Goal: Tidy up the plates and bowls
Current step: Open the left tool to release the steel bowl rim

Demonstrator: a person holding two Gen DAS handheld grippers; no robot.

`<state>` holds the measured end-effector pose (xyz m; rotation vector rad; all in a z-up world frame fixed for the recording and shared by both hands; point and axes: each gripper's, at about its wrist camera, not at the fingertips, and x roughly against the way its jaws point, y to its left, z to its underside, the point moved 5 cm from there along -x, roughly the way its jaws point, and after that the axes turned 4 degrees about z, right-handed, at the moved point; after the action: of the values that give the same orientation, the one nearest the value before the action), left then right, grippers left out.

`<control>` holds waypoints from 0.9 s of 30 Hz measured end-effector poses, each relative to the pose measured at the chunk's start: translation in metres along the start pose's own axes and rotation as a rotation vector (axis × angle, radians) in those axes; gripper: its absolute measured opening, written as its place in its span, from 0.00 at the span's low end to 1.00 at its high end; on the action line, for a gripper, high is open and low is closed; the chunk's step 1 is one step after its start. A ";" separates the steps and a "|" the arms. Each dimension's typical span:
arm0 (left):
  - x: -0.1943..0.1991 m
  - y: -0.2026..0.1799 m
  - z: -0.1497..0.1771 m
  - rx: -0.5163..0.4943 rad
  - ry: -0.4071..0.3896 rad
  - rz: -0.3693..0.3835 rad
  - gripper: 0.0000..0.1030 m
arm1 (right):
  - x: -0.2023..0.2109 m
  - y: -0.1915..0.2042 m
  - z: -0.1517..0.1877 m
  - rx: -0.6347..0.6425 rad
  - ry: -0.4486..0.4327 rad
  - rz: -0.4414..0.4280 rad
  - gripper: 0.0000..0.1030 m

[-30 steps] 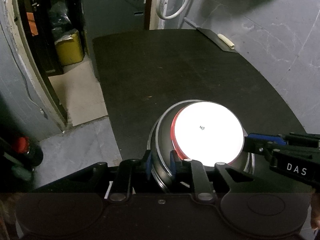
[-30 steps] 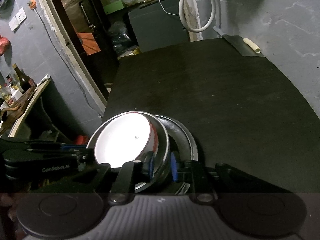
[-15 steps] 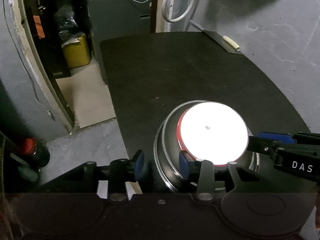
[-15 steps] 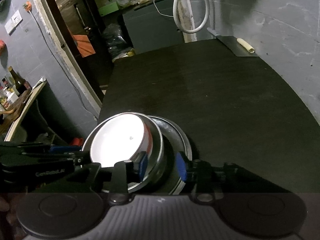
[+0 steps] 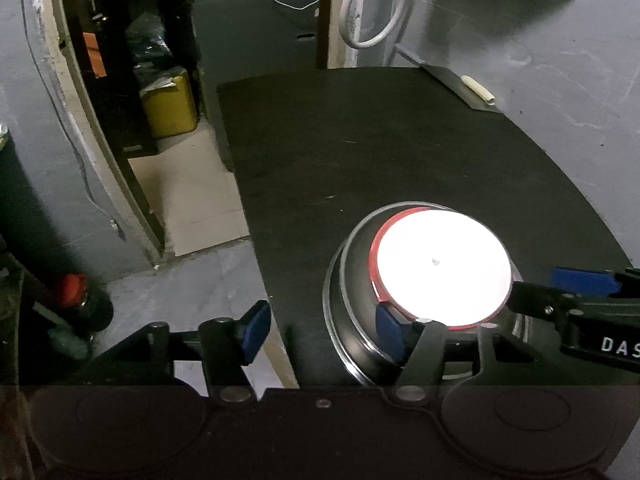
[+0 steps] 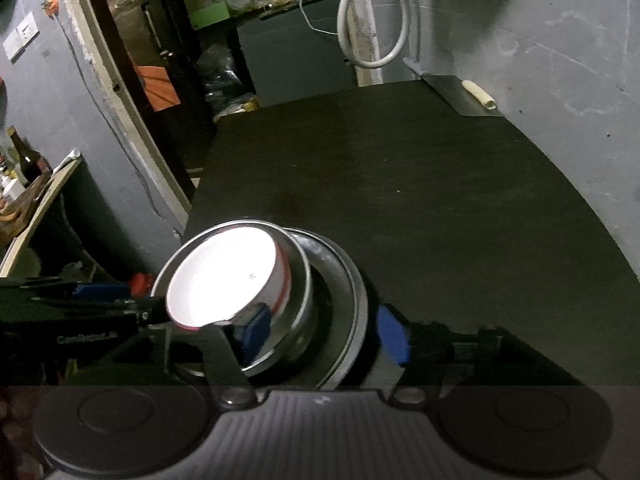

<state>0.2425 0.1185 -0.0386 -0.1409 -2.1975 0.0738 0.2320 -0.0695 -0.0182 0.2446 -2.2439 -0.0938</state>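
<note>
Stack: white bowl point(image 5: 442, 266) in steel bowl point(image 6: 294, 320) on steel plate point(image 6: 348, 292). L gripper point(image 5: 320, 332) & R gripper point(image 6: 326, 330) jaws opening, off the rims they pinched a sec ago; nothing held. Stack looks released, set.

One steel plate point(image 6: 352, 296), one steel bowl point(image 6: 298, 276), one white bowl point(image 6: 224, 276), two hand-held grippers.

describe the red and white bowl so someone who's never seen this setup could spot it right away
Find the black tabletop and go to its near left corner, where a nested stack of dishes sits. The red and white bowl is the innermost piece, sitting inside a steel bowl on a steel plate. It alone has a glaring white inside and a red outside; the other two are bare metal.
</note>
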 end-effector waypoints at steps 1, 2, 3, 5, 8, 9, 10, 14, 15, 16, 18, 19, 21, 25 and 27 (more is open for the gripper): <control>0.000 0.000 0.000 0.003 -0.001 -0.006 0.63 | 0.000 -0.002 0.000 -0.005 -0.001 -0.001 0.70; 0.001 0.001 0.000 0.006 -0.003 -0.012 0.66 | 0.000 -0.002 0.000 -0.009 -0.003 -0.004 0.73; 0.001 0.002 0.001 0.009 -0.006 -0.019 0.68 | 0.000 -0.003 0.001 -0.010 -0.002 -0.005 0.74; 0.002 0.002 0.000 0.013 -0.011 -0.030 0.70 | 0.000 -0.003 0.000 -0.006 -0.001 -0.002 0.78; 0.003 0.002 0.000 0.017 -0.014 -0.044 0.72 | 0.001 -0.004 0.001 0.001 0.000 0.000 0.80; 0.003 0.001 0.000 0.019 -0.014 -0.047 0.73 | 0.001 -0.004 0.001 0.002 0.000 -0.001 0.81; 0.003 0.001 0.000 0.020 -0.014 -0.049 0.73 | 0.001 -0.005 0.000 0.002 -0.001 -0.001 0.82; 0.004 0.001 0.000 0.024 -0.015 -0.058 0.76 | 0.001 -0.007 0.000 0.000 -0.005 -0.003 0.87; 0.004 0.001 0.000 0.028 -0.016 -0.061 0.78 | 0.002 -0.008 -0.001 -0.001 -0.007 -0.004 0.88; 0.004 0.001 0.000 0.031 -0.018 -0.063 0.79 | 0.002 -0.008 -0.001 -0.003 -0.010 -0.007 0.91; 0.005 0.002 0.000 0.039 -0.021 -0.069 0.80 | 0.003 -0.009 -0.002 -0.007 -0.015 -0.012 0.93; 0.005 0.002 0.000 0.043 -0.022 -0.071 0.81 | 0.004 -0.009 -0.002 -0.007 -0.020 -0.013 0.94; 0.005 0.003 0.000 0.049 -0.024 -0.078 0.83 | 0.004 -0.009 -0.002 -0.005 -0.022 -0.013 0.94; 0.006 0.003 0.000 0.058 -0.027 -0.092 0.85 | 0.004 -0.011 -0.002 -0.012 -0.022 -0.017 0.94; 0.008 0.003 0.001 0.066 -0.031 -0.105 0.90 | 0.004 -0.013 -0.003 -0.015 -0.024 -0.018 0.95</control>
<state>0.2372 0.1227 -0.0332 0.0125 -2.2261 0.0907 0.2333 -0.0832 -0.0151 0.2572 -2.2641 -0.1237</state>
